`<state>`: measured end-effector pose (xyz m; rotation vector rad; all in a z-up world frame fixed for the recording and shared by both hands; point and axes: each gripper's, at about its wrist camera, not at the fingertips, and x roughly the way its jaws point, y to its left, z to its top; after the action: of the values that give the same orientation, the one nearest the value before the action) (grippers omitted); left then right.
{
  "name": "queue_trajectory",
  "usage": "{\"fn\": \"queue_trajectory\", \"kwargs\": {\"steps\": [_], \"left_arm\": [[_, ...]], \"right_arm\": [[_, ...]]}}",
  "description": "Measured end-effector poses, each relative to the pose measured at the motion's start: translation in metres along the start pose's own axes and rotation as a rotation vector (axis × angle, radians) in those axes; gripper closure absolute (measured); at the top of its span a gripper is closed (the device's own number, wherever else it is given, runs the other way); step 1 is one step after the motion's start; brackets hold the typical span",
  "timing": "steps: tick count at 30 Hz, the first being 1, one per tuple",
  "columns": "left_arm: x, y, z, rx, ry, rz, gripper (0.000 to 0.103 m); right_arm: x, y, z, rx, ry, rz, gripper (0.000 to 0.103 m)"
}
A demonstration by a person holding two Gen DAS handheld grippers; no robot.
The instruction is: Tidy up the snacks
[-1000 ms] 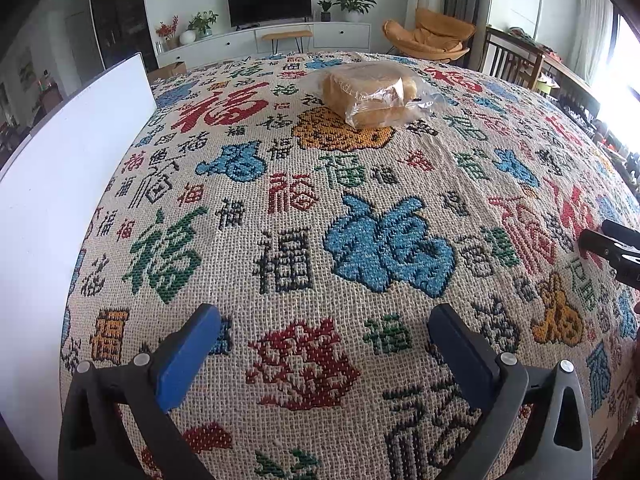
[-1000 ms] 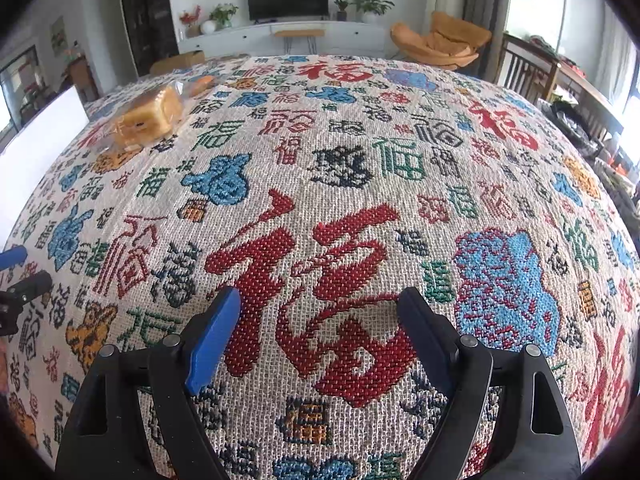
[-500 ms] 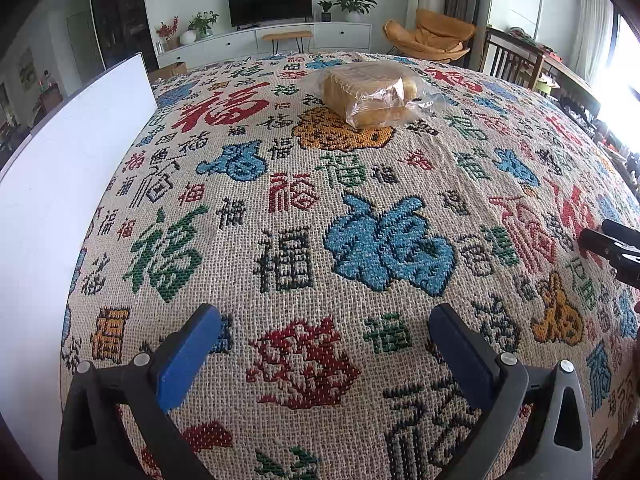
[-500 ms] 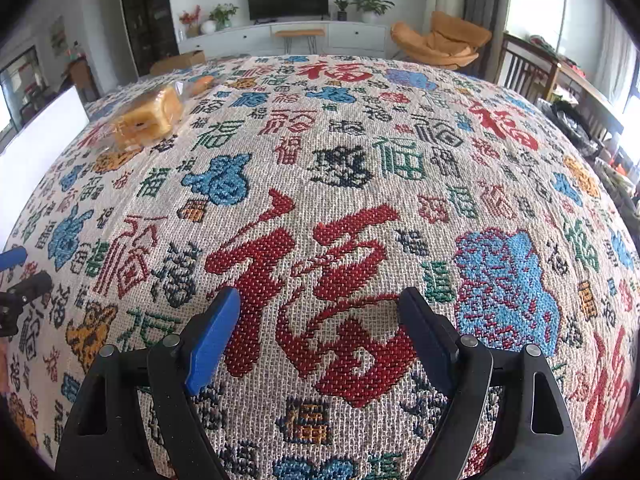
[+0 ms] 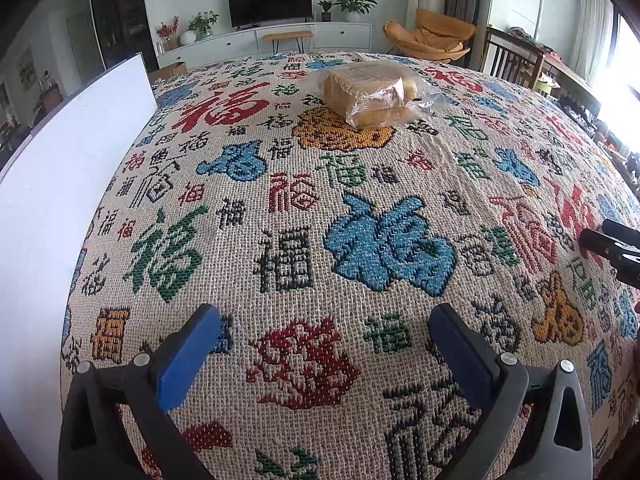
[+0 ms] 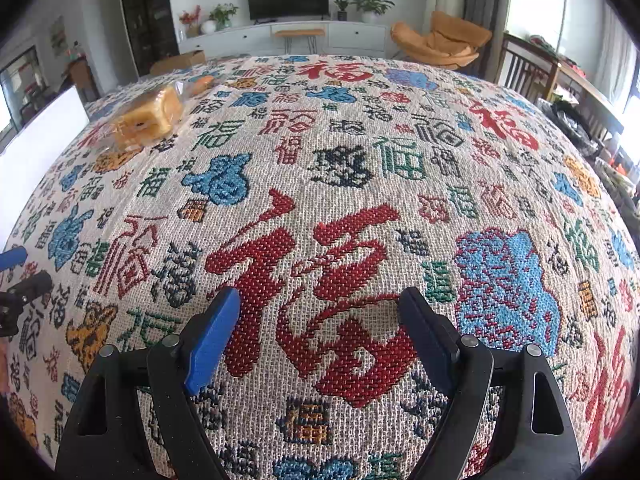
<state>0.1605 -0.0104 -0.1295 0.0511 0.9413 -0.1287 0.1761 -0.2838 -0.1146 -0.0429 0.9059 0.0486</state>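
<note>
A clear bag of golden bread (image 5: 370, 94) lies on the patterned tablecloth (image 5: 288, 208) towards the far side, well ahead of my left gripper (image 5: 324, 316). That gripper hangs over the near cloth, open, with nothing between its blue pads. The same bread bag (image 6: 148, 120) shows at the far left in the right wrist view, with a small orange snack (image 6: 202, 82) just behind it. My right gripper (image 6: 320, 300) is open too and empty, above a large red character (image 6: 312, 280). Each gripper's tip shows at the edge of the other's view.
A white board (image 5: 60, 200) stands along the table's left edge. Dark wooden chairs (image 5: 516, 60) line the right side. Beyond the table are a TV cabinet (image 5: 272, 38), plants and an orange lounge chair (image 5: 436, 38). A cardboard box (image 6: 178, 62) sits past the far left corner.
</note>
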Motion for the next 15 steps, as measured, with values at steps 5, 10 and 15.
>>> {"fn": "queue_trajectory", "kwargs": {"steps": [5,10,15], "left_arm": [[0.000,0.000,0.000,0.000,0.000,0.000,0.000],[0.002,-0.001,0.002,-0.002,0.013,-0.006,0.000],[-0.005,0.016,0.060,-0.080,0.034,-0.117,0.000]], "right_arm": [[0.000,0.000,0.000,0.000,0.000,0.000,0.018],[0.000,0.000,0.000,0.001,0.000,0.001,0.018],[0.000,0.000,0.000,0.001,0.000,0.002,0.018]]}}
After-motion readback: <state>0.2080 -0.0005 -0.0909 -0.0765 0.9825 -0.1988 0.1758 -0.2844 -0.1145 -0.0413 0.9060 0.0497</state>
